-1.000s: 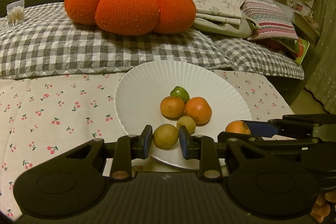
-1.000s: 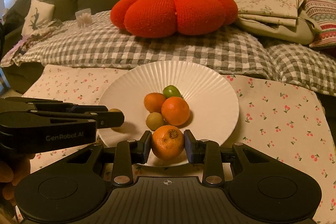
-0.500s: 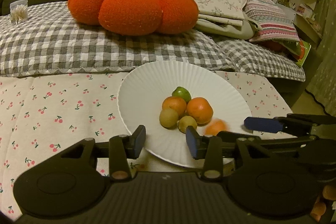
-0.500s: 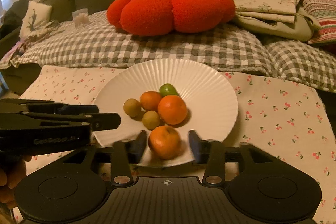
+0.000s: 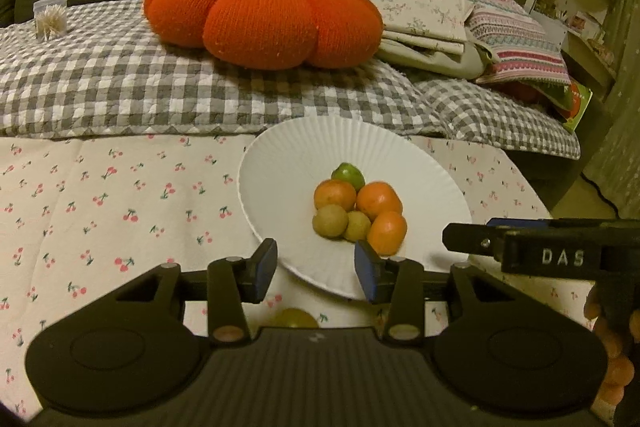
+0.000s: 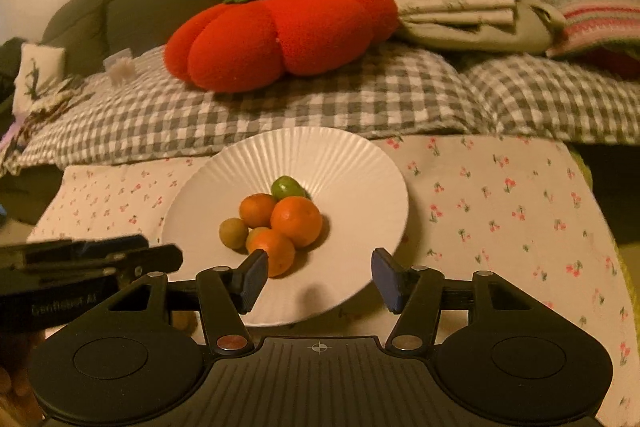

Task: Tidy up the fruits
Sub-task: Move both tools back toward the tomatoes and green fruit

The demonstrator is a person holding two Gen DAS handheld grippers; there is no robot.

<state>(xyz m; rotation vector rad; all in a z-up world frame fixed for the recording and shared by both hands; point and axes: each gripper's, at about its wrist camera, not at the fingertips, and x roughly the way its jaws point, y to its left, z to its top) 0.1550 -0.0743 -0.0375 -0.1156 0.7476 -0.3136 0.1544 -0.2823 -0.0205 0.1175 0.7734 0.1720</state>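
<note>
A white ribbed plate (image 5: 304, 147) (image 6: 352, 163) on the cherry-print cloth holds a pile of fruit: three oranges (image 5: 379, 201) (image 6: 296, 221), two yellow-brown fruits (image 5: 330, 221) (image 6: 233, 233) and a green one (image 5: 349, 175) (image 6: 286, 187). My left gripper (image 5: 316, 265) is open and empty over the plate's near rim. My right gripper (image 6: 318, 279) is open and empty, just behind the nearest orange (image 6: 274, 251). Another greenish fruit (image 5: 296, 318) lies on the cloth, partly hidden under my left gripper.
A big knitted orange pumpkin cushion (image 5: 260, 19) lies on a grey checked blanket (image 5: 100, 87) on the sofa behind the table. Folded blankets (image 5: 480, 23) lie to its right. The right gripper's side shows in the left wrist view (image 5: 540, 247).
Both grippers opened and let go of their fruit: the yellow-brown fruit and the orange now rest on the plate with the pile. Both grippers drew back from the plate.
</note>
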